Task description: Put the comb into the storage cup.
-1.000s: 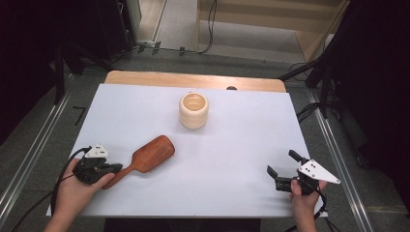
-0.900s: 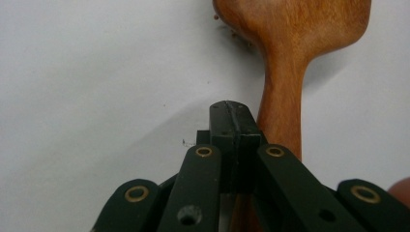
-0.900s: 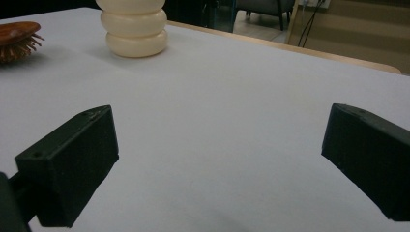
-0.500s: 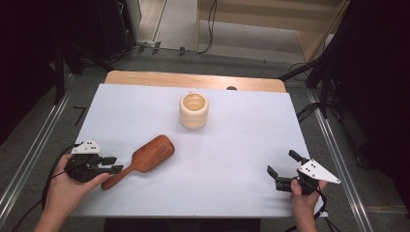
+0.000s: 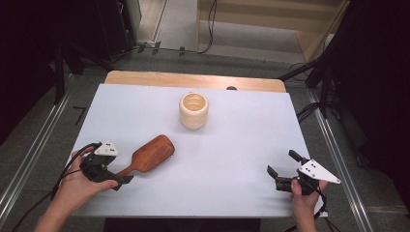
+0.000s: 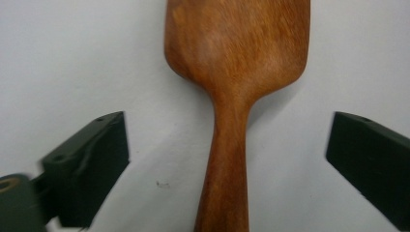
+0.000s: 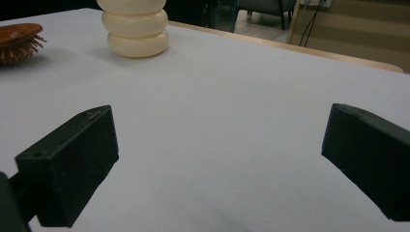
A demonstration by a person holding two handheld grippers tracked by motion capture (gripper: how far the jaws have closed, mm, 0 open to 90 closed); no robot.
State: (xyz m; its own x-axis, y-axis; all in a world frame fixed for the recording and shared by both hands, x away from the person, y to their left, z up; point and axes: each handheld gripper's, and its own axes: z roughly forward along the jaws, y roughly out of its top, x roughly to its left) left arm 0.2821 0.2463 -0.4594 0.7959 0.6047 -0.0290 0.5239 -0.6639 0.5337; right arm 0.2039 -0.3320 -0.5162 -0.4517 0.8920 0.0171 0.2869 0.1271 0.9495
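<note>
Brown wooden paddle hairbrush (image 5: 146,158) lies on the white rectangular table top (image 5: 241,145), bristles down, head pointing away from the left gripper (image 5: 116,176), handle running back between that gripper's black fingers (image 6: 92,164). In the left gripper view the handle (image 6: 225,169) sits mid-gap, clear white table showing on both sides, neither pad touching it. Jaws have just been opening, now stand wide, brush loose between them.

Cream ribbed round cup (image 5: 194,110) stands upright well beyond the left fingers, past the brush head, near the table's far edge. From the right fingers (image 7: 72,159) it is far ahead and to their left.

Right gripper (image 5: 283,169) sits at the near right corner, well apart from the brush, jaws spread wide, bare table between them.
</note>
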